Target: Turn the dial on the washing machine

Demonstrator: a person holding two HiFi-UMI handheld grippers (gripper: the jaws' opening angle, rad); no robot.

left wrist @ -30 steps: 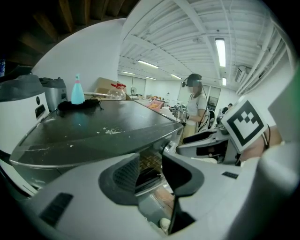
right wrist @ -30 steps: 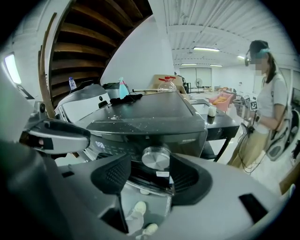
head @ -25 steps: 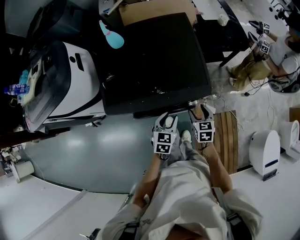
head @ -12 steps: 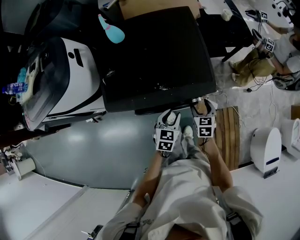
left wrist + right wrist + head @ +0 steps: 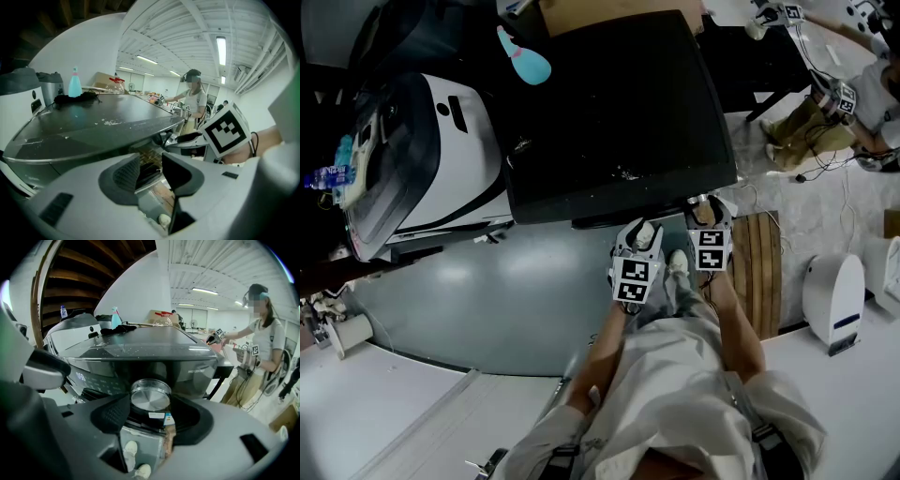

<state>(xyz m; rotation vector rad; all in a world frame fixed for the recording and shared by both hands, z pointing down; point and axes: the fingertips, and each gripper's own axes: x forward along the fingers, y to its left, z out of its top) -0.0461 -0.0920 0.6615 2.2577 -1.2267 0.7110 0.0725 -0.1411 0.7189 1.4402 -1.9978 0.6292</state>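
The dark washing machine fills the middle of the head view, and its front edge hides the dial there. In the right gripper view the round silver dial sits on the front panel between my right gripper's jaws. Those jaws are closing on the dial and the pads meet its rim. From above, the right gripper is at the machine's front right corner. My left gripper hangs just left of it below the front edge. It is open with nothing between its jaws.
A white washing machine stands to the left. A teal bottle and a cardboard box are at the dark machine's back. A wooden slat mat and a white device are on the floor at right. Another person is at the far right.
Both grippers stay at the machine's front edge, shifted only slightly right. The other person at the back right has stretched an arm out toward the table.
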